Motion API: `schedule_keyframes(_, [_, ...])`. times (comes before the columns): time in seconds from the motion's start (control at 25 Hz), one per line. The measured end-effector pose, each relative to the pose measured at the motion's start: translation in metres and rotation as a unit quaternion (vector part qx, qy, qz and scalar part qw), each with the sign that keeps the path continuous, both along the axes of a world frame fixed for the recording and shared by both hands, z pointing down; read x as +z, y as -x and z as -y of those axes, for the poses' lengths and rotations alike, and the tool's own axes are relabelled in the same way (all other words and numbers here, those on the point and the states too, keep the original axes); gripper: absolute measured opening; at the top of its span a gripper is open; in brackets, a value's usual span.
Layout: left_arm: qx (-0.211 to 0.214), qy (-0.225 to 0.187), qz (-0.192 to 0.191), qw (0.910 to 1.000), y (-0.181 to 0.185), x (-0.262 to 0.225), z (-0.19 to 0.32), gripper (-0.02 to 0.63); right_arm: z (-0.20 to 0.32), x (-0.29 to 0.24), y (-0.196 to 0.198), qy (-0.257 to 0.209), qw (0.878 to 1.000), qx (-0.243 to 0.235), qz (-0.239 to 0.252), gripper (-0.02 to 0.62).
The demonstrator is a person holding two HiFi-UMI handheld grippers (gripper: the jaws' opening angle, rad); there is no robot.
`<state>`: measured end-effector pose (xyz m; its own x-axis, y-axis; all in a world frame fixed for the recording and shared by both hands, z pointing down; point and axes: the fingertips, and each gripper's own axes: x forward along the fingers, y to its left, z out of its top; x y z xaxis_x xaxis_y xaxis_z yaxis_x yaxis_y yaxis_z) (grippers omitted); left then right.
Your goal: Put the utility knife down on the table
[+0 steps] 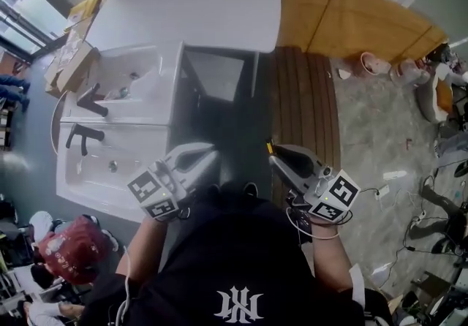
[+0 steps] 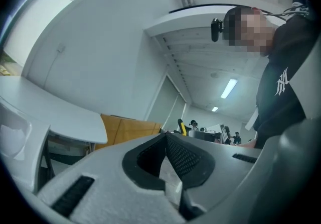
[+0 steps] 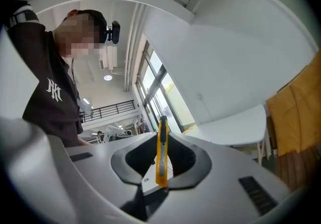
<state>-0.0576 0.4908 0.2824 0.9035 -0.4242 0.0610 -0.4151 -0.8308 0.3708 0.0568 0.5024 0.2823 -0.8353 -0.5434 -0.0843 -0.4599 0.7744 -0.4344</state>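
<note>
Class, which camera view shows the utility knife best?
The right gripper view: the yellow utility knife stands clamped between the fingers of the right gripper. The head view shows only its tip; the left gripper view shows nothing clear.

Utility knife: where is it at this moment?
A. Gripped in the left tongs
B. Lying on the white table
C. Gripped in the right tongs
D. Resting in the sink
C: the right gripper view shows the yellow utility knife pinched between the pads of the right tongs, while the left tongs are closed on nothing.
</note>
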Motion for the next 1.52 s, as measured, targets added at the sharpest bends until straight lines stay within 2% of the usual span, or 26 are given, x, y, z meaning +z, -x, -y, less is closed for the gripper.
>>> schedule_keyframes(0.12, [-0.031,-0.003,0.005,0.9995,0.010,0.004,0.008,0.005,0.010,0.013,-0.012,0.004,1.000,-0.009,-0.002,0.054])
schedule_keyframes(0.24, [-0.053,0.015,0.006,0.9985,0.019,0.015,0.017,0.005,0.029,0.027,-0.021,0.014,1.000,-0.012,-0.009,0.054])
schedule_keyframes(0.4, [-0.045,0.039,0.022,0.9980,0.024,0.035,0.039,0.005,0.064,0.033,-0.018,0.025,1.000,-0.007,-0.010,0.054])
schedule_keyframes(0.64, [-0.050,0.041,-0.010,0.9978,0.041,0.040,0.103,0.005,0.123,0.049,0.011,0.056,0.998,-0.003,-0.030,0.054])
schedule_keyframes(0.84, [-0.020,0.050,-0.034,0.9980,0.052,0.047,0.158,0.005,0.172,0.049,0.039,0.079,0.995,-0.017,-0.066,0.054])
schedule_keyframes(0.96, [-0.007,0.051,-0.050,0.9974,0.057,0.046,0.195,0.005,0.208,0.041,0.044,0.078,0.994,0.004,-0.073,0.054])
schedule_keyframes(1.16, [0.012,0.059,-0.050,0.9969,0.057,0.055,0.237,0.005,0.249,0.033,0.038,0.075,0.993,0.036,-0.079,0.054])
schedule_keyframes(1.36, [0.015,0.067,-0.056,0.9961,0.047,0.060,0.269,0.005,0.280,0.033,0.025,0.070,0.992,0.032,-0.097,0.054])
schedule_keyframes(1.52, [0.013,0.068,-0.044,0.9967,0.022,0.064,0.300,0.005,0.315,0.036,0.002,0.064,0.994,0.021,-0.084,0.054])
